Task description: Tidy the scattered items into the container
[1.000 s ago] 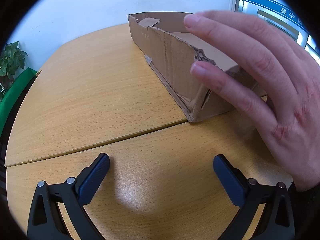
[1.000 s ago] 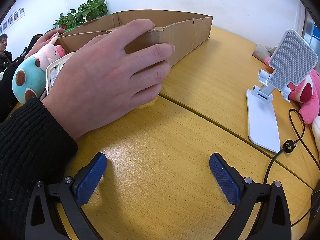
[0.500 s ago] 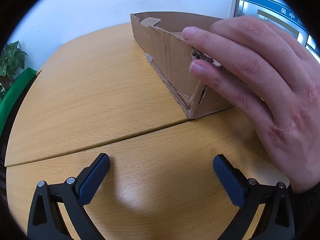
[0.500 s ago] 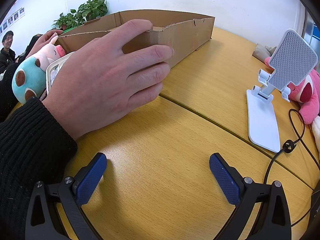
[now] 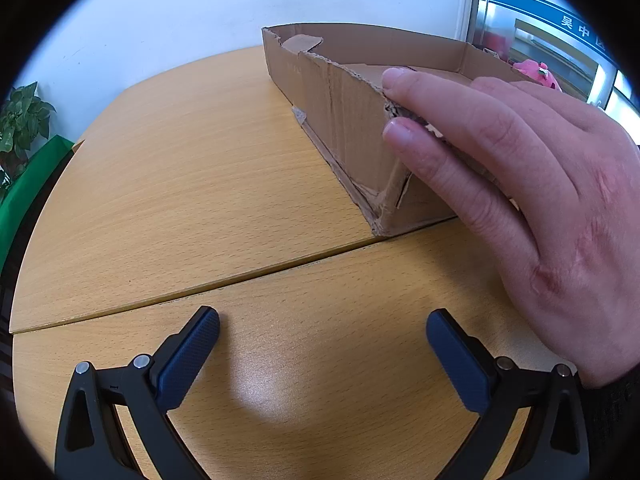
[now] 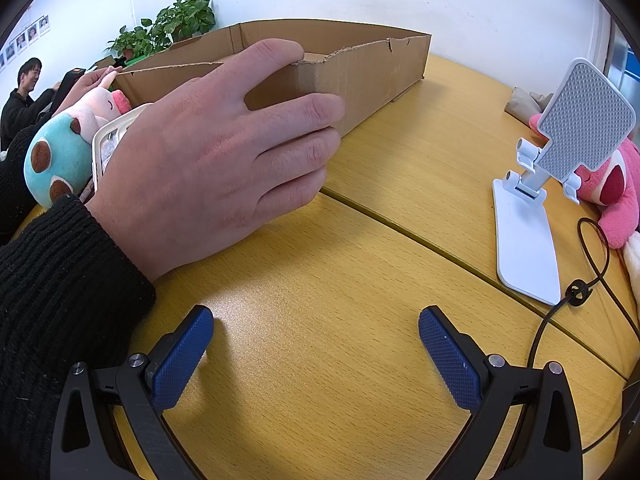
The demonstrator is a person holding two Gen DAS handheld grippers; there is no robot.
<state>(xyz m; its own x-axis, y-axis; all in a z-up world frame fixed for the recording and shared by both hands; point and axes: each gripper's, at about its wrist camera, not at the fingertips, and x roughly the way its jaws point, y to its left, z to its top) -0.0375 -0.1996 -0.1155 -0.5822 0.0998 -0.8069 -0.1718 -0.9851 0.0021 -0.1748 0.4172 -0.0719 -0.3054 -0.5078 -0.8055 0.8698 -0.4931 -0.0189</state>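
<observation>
Blue-padded jaws wide open, empty, L (image 5: 322, 336) & R (image 6: 316, 332) grippers.

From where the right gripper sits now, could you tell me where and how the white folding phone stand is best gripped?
Grip the white folding phone stand at its narrow hinged neck, coming from above with the right gripper open. The flat base lies flush on the wooden table, offering no edge, and the tilted textured plate looks too wide. The neck is probably the easiest hold.
</observation>
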